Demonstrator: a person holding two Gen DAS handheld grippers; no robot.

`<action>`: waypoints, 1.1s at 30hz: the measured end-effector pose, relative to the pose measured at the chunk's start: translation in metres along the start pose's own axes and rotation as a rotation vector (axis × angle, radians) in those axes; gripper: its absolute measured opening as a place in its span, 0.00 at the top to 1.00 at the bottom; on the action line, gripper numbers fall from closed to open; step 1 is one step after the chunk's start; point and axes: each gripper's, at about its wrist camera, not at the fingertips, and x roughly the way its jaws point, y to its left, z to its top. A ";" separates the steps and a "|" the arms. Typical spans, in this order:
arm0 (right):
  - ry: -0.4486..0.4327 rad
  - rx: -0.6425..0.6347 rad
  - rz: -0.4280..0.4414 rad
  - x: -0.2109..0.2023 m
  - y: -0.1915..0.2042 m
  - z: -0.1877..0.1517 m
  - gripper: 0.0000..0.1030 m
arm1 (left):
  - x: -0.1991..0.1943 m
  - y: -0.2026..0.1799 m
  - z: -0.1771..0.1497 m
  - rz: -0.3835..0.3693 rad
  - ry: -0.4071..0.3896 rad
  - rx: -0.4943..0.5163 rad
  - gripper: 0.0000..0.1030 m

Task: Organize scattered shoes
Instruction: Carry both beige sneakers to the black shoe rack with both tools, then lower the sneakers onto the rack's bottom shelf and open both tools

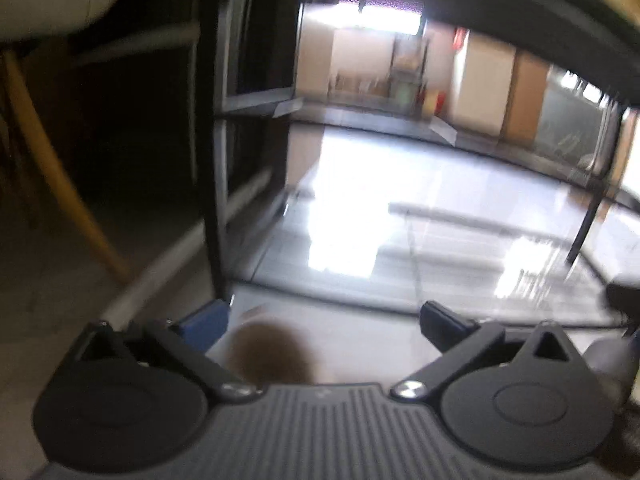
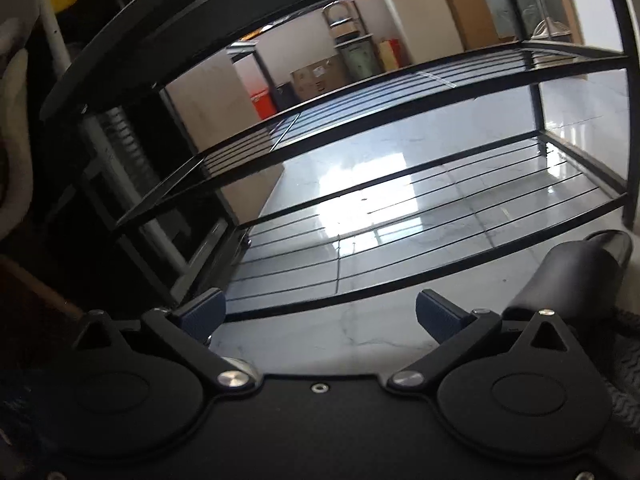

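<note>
From the left wrist, blurred, the left gripper (image 1: pixel 324 320) gapes wide and holds nothing; a black rack post (image 1: pixel 210 160) rises just ahead over glossy tiled floor (image 1: pixel 400 216), a wooden leg (image 1: pixel 60 176) slanting left.

From the right wrist, the right gripper (image 2: pixel 320 314) is likewise spread and empty before the black wire shoe rack (image 2: pixel 360 204). A black shoe (image 2: pixel 572 276) lies at right, long axis running away toward the rack's lowest shelf; which end is the toe I cannot tell.
</note>
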 end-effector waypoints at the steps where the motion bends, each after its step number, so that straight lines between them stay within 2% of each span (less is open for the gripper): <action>1: 0.005 -0.003 0.000 0.000 0.001 0.000 0.00 | 0.001 0.002 0.003 -0.009 0.015 -0.016 0.01; 4: 0.023 -0.005 0.005 0.004 -0.001 -0.003 0.00 | 0.009 0.018 0.006 0.022 0.087 -0.102 0.01; 5: 0.035 -0.005 0.008 0.009 -0.002 -0.004 0.00 | 0.011 0.030 0.006 0.047 0.119 -0.161 0.01; 10: 0.101 0.015 0.028 0.021 -0.006 -0.009 0.00 | -0.012 0.058 0.009 0.120 0.121 -0.273 0.01; 13: 0.150 0.047 0.063 0.025 -0.009 -0.010 0.00 | -0.031 0.068 0.013 0.161 0.117 -0.263 0.01; 16: 0.193 0.054 0.106 0.029 -0.008 -0.013 0.00 | -0.062 0.077 0.015 0.136 0.146 -0.188 0.01; 20: 0.274 0.045 0.168 0.037 0.000 -0.020 0.00 | -0.086 0.088 0.007 0.122 0.125 -0.084 0.01; 22: 0.310 0.007 0.203 0.041 0.010 -0.023 0.00 | -0.085 0.094 0.006 0.132 0.133 -0.103 0.01; 24: 0.345 -0.076 0.257 0.042 0.031 -0.029 0.00 | -0.089 0.118 0.005 0.123 0.137 -0.252 0.01; 25: 0.348 -0.115 0.271 0.041 0.038 -0.031 0.00 | -0.091 0.119 0.006 0.123 0.134 -0.267 0.01; 26: 0.349 -0.186 0.295 0.040 0.051 -0.035 0.00 | -0.090 0.129 0.004 0.141 0.125 -0.325 0.01; 30: 0.365 -0.380 0.333 0.046 0.087 -0.054 0.00 | -0.087 0.136 0.002 0.193 0.149 -0.378 0.01; 33: 0.395 -0.435 0.329 0.062 0.102 -0.064 0.00 | -0.087 0.141 0.002 0.217 0.140 -0.386 0.01</action>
